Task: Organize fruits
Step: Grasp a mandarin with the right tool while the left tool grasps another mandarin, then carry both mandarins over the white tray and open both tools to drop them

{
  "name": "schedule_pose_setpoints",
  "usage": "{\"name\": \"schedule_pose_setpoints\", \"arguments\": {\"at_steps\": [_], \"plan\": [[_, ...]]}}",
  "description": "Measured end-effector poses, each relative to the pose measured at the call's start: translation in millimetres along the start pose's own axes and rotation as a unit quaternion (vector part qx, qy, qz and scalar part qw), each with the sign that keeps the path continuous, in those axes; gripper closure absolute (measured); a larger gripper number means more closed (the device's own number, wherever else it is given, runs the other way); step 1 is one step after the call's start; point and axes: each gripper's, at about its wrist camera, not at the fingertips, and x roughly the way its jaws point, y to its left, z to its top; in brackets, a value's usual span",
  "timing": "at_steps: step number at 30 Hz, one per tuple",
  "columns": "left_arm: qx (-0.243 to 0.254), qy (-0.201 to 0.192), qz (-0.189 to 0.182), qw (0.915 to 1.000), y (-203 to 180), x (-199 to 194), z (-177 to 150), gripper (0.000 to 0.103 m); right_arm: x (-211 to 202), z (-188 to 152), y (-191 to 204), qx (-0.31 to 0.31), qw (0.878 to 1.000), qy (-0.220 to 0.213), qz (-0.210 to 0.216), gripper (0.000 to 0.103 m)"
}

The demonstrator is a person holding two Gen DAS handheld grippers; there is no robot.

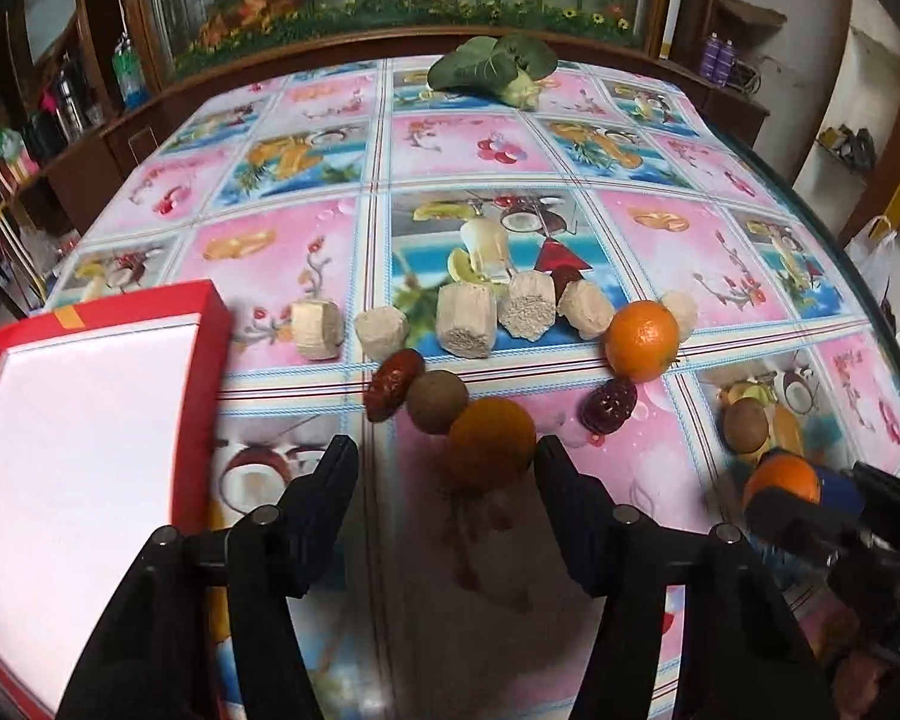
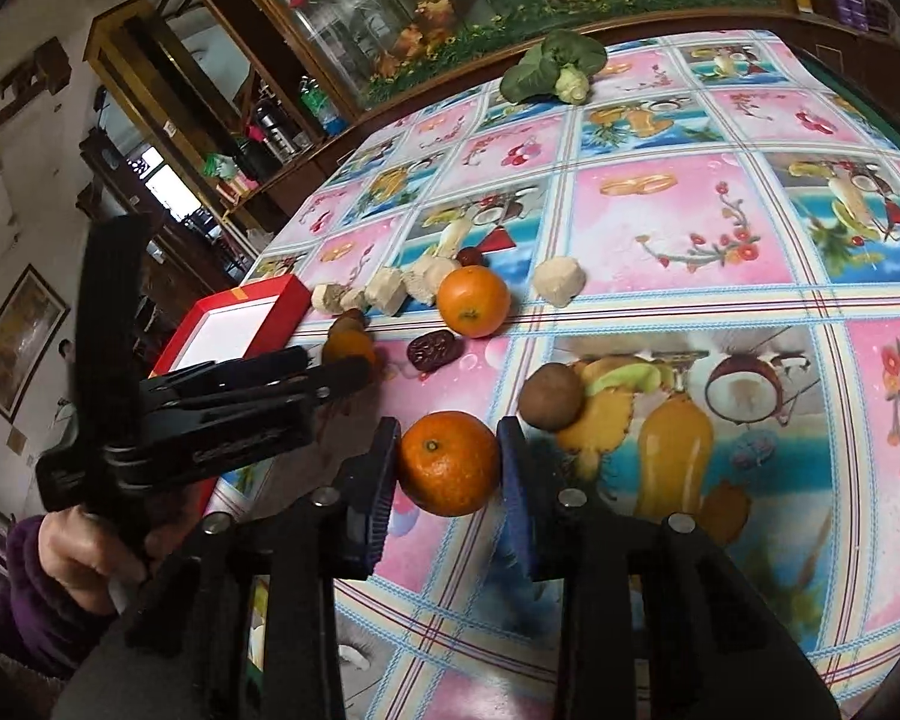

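Fruit lies loose on the counter [image 2: 720, 312]; the red box [image 1: 90, 420] shows only its white floor. Right gripper [image 2: 450, 468] clamps an orange [image 2: 448, 462], stem end up. Left gripper [image 1: 444, 462] gapes around another orange [image 1: 491, 444].

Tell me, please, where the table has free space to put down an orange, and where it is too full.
Free: the cloth between the greens and the row of beige chunks, and the right side past the kiwi. The red box is empty too. Crowded: the strip from the box to the orange.
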Motion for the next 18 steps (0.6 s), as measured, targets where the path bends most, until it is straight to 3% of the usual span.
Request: {"name": "schedule_pose_setpoints", "arguments": {"at_steps": [4, 8, 10, 18], "plan": [[0.004, 0.002, -0.022, 0.9998, -3.7, 1.6, 0.5, 0.062, 2.3, -2.1, -3.6, 0.003, 1.0, 0.004, 0.0, 0.068], [0.0, 0.0, -0.03, 0.9995, -3.6, 6.7, 2.9, 0.066, 2.7, -1.6, -4.8, 0.006, 1.0, 0.004, 0.0, 0.068], [-0.005, -0.002, -0.04, 0.9992, -2.4, 6.6, 3.9, 0.073, 2.5, -1.6, -5.1, 0.007, 1.0, 0.005, 0.0, 0.068], [-0.013, -0.008, -0.051, 0.9986, 1.2, 2.7, 2.3, 0.075, -0.1, -2.0, -4.7, 0.004, 1.0, -0.003, 0.002, 0.068]]}}
